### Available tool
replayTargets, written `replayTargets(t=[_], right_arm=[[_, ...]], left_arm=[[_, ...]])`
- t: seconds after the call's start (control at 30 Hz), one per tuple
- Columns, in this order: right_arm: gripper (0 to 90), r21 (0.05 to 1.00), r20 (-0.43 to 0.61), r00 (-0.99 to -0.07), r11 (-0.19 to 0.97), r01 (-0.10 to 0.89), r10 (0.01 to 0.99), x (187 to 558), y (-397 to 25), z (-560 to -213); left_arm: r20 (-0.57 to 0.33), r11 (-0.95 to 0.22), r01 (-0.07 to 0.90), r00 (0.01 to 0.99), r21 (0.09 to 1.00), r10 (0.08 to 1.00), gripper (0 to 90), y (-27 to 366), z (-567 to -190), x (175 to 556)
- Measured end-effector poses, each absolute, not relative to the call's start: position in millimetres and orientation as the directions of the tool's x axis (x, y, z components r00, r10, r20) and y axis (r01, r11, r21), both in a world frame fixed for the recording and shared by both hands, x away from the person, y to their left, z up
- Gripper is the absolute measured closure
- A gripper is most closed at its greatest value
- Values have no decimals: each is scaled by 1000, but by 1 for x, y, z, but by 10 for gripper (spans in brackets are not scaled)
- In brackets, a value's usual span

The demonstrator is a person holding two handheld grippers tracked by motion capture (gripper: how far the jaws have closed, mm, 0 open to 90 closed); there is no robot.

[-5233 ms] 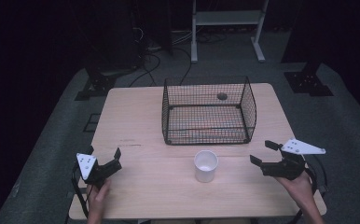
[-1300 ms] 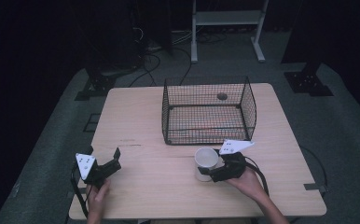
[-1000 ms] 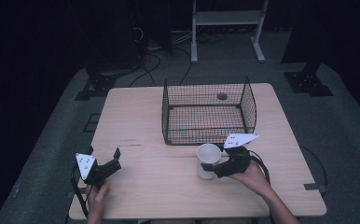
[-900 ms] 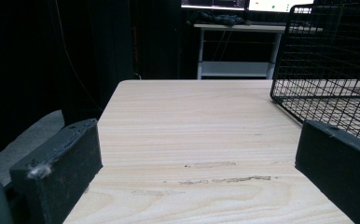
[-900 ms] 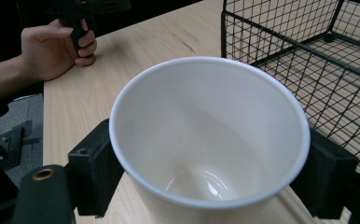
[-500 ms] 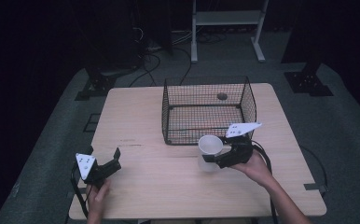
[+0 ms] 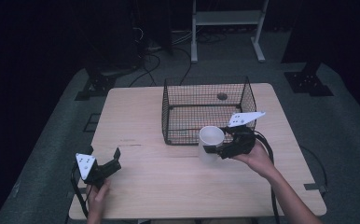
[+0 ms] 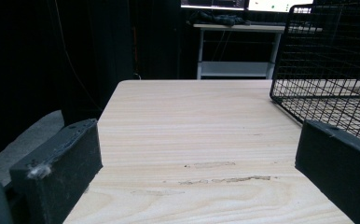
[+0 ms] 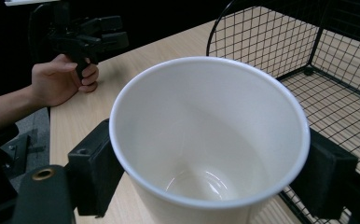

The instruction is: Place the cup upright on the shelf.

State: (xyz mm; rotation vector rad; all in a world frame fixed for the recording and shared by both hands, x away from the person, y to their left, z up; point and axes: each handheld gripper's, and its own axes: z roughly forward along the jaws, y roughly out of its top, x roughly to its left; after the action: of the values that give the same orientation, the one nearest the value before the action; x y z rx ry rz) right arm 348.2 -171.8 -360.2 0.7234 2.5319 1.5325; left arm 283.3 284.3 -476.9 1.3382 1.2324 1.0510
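A white paper cup (image 7: 211, 142), empty and upright, is held a little above the table just in front of the wire basket's (image 7: 206, 81) front wall. My right gripper (image 7: 214, 150) is shut on the cup from the right. In the right gripper view the cup (image 9: 206, 140) sits between the two black pads of the right gripper (image 9: 211, 170), and the basket (image 9: 308, 56) stands just behind it. My left gripper (image 7: 102, 156) rests open near the table's front left corner. In the left gripper view nothing lies between the jaws of the left gripper (image 8: 199, 163).
The wooden table (image 7: 136, 112) carries the black wire basket at its back middle, with a small dark round spot (image 7: 222, 96) at the basket's far side. Cables and stand legs lie on the grey floor beyond. The basket's corner (image 8: 327, 56) shows to the left gripper's right.
My right gripper came in from the right front, shut on the cup, and has lifted it up and back toward the basket. The left gripper has stayed put.
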Motion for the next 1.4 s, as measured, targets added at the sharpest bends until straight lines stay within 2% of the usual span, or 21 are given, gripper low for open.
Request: replayTargets(t=[0.63, 1.4], right_arm=[[196, 864, 132, -886, 386, 323, 445, 362, -171, -331], [196, 861, 142, -880, 382, 335, 453, 384, -164, -314]], left_arm=[[-29, 15, 130, 105, 991, 994, 0, 284, -477, 283], [-27, 13, 129, 106, 992, 994, 0, 284, -477, 283]])
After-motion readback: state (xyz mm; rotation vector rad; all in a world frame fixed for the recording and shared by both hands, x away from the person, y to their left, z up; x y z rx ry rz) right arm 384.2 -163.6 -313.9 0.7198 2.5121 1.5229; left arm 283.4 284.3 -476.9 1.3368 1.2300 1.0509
